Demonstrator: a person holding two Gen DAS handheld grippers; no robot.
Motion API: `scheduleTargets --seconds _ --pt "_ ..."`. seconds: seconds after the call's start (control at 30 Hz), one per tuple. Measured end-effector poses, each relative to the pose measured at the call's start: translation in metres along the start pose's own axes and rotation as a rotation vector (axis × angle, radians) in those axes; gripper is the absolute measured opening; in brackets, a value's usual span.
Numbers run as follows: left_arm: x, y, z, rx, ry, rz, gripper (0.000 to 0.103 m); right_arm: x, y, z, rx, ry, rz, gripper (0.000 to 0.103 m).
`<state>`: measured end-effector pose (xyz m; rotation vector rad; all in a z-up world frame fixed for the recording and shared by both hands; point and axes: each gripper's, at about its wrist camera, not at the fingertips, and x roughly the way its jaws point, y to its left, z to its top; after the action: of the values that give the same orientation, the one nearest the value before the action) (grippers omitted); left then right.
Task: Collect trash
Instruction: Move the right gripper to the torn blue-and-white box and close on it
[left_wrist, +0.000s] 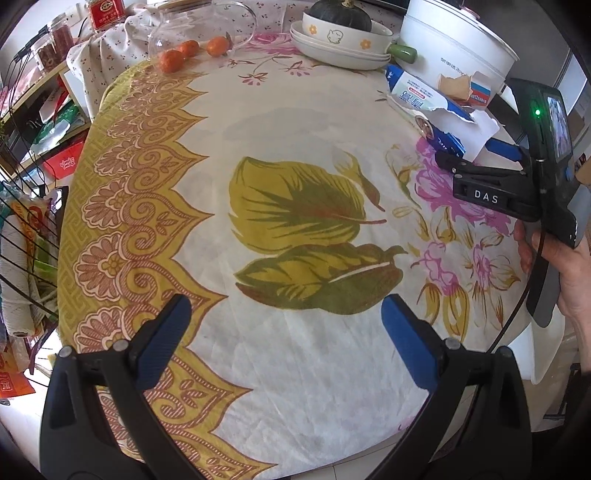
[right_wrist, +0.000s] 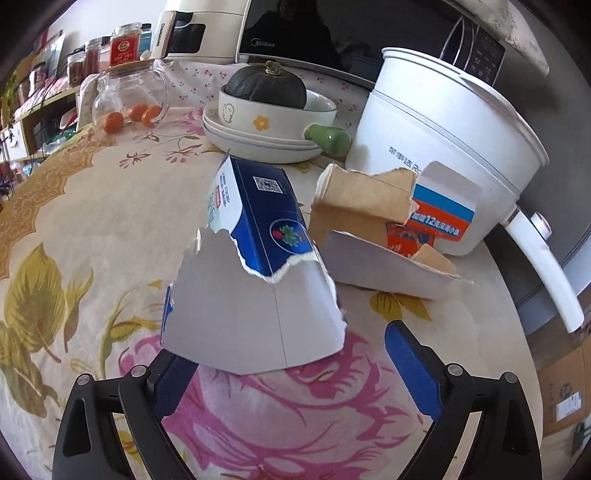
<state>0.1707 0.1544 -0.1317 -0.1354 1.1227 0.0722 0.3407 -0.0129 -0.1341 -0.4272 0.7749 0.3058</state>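
Tablecloth (left_wrist: 295, 155) with floral print under torn carton (right_wrist: 255, 288); left tongs (left_wrist: 286, 343) and right tongs (right_wrist: 291, 373) gape wide.

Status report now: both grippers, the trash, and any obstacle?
Left gripper open, over bare cloth. Right gripper open, at torn blue carton, not gripping. Brown torn carton behind it, against white pot.

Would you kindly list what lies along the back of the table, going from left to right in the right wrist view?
Glass jar with small oranges → stacked white dishes holding a dark squash → green handle → white electric pot.
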Motion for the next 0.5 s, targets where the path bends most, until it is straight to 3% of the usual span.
scheduleTargets --seconds 0.1,0.17,0.23,0.5 --pt "0.0 0.003 0.001 -0.016 -0.001 -0.003 0.102 0.0 0.002 0.003 0.022 0.015 0.039 0.057" --pt "0.0 0.002 0.001 -0.018 -0.002 -0.005 0.102 -0.007 -0.003 0.003 0.046 0.01 0.054 0.049" --pt "-0.001 0.0 0.002 -0.015 -0.007 -0.009 0.102 -0.017 -0.009 0.001 0.076 0.018 0.101 0.034" --pt "-0.016 -0.024 0.001 0.015 -0.054 -0.061 0.102 -0.072 -0.05 -0.033 0.154 0.014 0.166 0.027"
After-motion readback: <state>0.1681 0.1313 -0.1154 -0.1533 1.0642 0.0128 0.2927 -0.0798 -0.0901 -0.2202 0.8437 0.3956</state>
